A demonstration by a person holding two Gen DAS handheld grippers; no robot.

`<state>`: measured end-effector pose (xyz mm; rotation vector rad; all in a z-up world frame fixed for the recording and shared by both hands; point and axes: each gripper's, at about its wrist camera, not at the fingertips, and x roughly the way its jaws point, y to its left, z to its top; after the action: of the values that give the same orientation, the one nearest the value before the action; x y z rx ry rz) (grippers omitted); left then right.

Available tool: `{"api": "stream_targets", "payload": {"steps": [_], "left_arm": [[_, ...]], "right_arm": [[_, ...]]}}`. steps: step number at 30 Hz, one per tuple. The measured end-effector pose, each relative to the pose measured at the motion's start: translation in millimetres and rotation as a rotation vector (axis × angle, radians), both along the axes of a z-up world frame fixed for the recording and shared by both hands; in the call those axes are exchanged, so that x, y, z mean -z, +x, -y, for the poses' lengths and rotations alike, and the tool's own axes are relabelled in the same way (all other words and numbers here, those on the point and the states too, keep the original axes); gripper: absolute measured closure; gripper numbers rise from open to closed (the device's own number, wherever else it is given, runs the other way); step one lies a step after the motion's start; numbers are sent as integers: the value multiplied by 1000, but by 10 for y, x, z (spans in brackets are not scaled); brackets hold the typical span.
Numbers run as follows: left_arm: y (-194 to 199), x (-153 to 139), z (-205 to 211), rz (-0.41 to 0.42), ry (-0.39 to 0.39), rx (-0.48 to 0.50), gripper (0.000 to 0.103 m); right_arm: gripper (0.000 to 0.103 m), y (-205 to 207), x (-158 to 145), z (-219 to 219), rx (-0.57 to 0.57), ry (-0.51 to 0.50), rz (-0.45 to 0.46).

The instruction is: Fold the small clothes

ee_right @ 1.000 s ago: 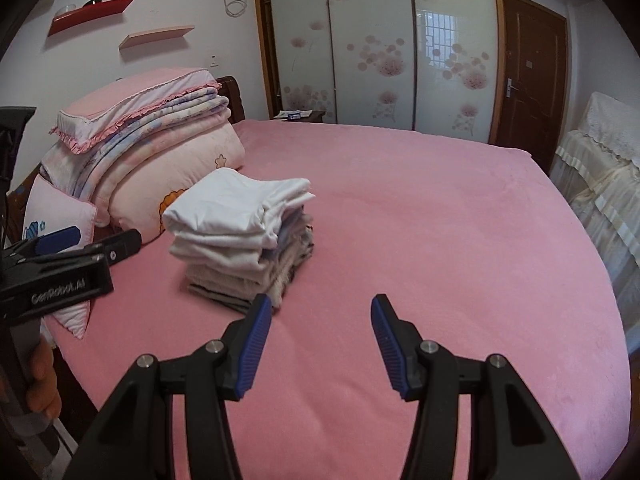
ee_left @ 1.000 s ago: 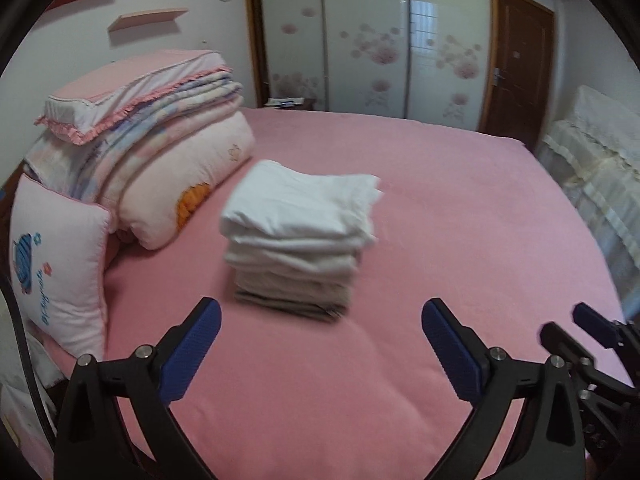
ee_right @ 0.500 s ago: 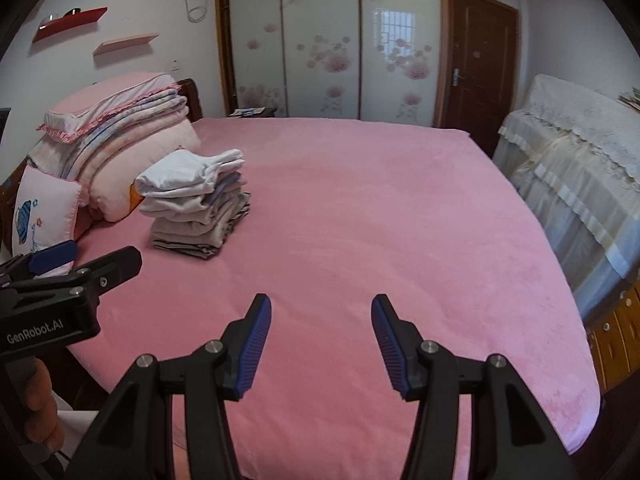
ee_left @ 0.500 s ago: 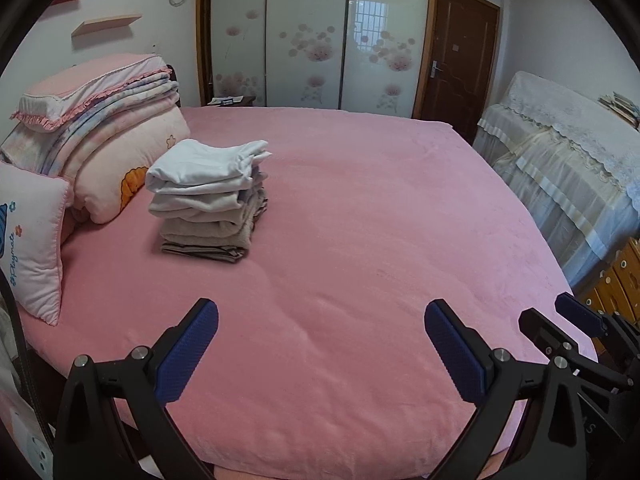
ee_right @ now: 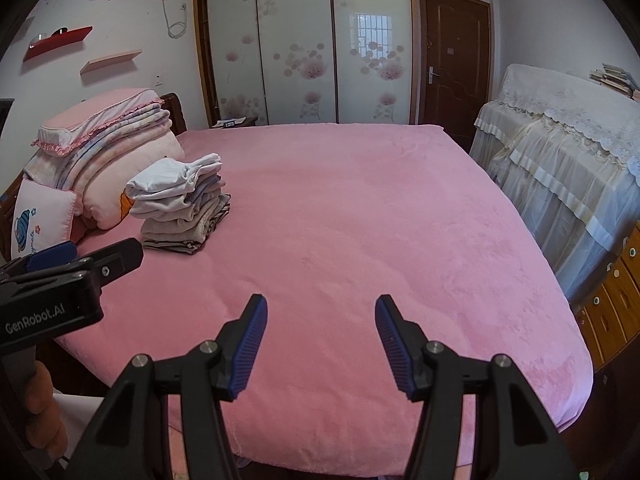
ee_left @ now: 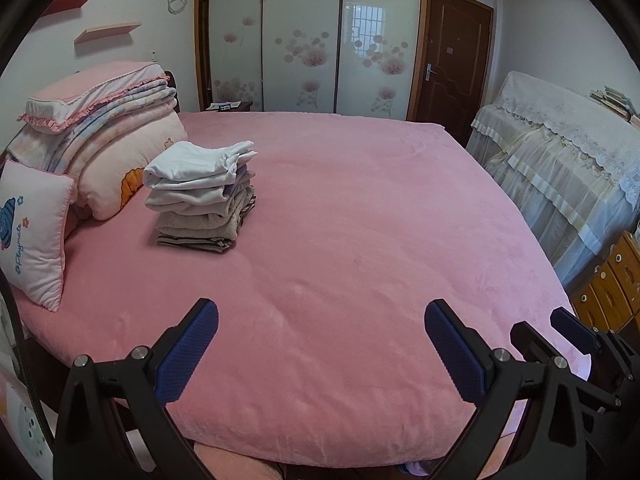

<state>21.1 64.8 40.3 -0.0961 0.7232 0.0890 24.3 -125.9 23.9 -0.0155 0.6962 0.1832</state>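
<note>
"GenRobot.AI" on left hand-held gripper (ee_right: 76, 258)

The stack of folded clothes (ee_left: 200, 196) rests on the pink bed cover (ee_left: 360, 220), near the bedding at the head end. White garments lie on top, beige and grey-striped pieces below. The stack stands upright, with folded edges roughly aligned.

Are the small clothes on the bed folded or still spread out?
Folded. The clothes sit in one neat stack on the pink bed, white pieces on top, beige below; none lies spread out.

Folded quilts (ee_left: 100, 120) and a pillow (ee_left: 32, 232) lie near the wardrobe (ee_left: 304, 36).
</note>
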Motion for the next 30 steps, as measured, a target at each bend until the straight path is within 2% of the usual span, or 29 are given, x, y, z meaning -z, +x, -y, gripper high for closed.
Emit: {"api": "stream_targets", "payload": {"steps": [15, 30], "left_arm": [[-137, 128, 63, -48, 23, -1, 1], [-152, 216, 79, -70, 39, 13, 0]], "right_arm": [[45, -115, 131, 58, 24, 15, -56], [45, -193, 175, 92, 38, 6, -53]]}}
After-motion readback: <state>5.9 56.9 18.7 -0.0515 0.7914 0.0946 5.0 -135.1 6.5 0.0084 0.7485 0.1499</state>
